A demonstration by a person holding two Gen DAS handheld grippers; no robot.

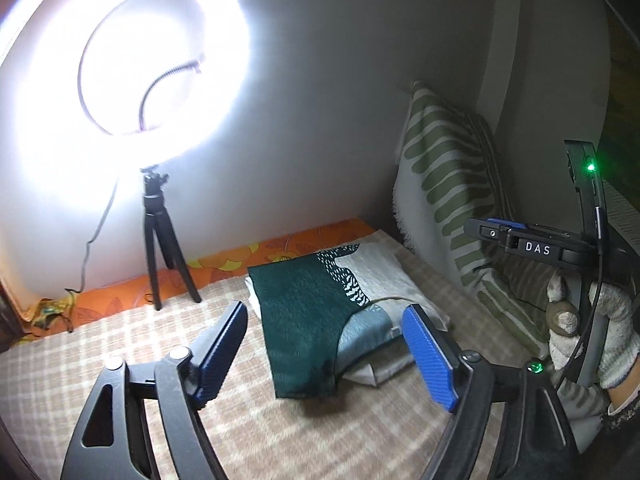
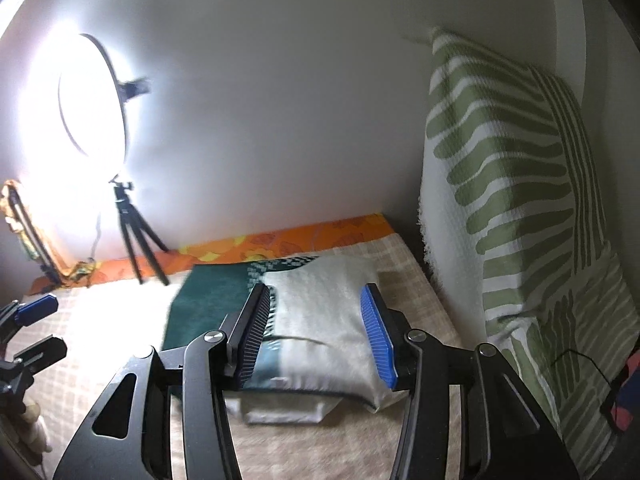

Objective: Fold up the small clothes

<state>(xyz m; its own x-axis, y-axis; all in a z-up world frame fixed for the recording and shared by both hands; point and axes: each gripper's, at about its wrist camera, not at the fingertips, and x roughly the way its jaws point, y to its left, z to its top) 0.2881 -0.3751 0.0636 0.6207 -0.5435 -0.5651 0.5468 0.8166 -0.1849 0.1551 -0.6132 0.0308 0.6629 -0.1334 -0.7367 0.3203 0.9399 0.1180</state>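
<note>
Two open claws (image 1: 324, 344) (image 2: 320, 336), folded cloth (image 1: 304, 320) below

Ring light (image 1: 120, 52) on a black tripod (image 1: 160, 236), lit, standing at the far left against the plain white wall (image 1: 340, 80); a thin cable (image 1: 90, 240) hangs from it to the surface. Beige checked blanket (image 1: 120, 344) covering the work surface. Orange floral sheet (image 1: 224, 260) showing as a strip between blanket and wall. Green-and-white striped cushion (image 2: 500, 168) propped upright at the right, its lower part resting on the blanket.
</note>
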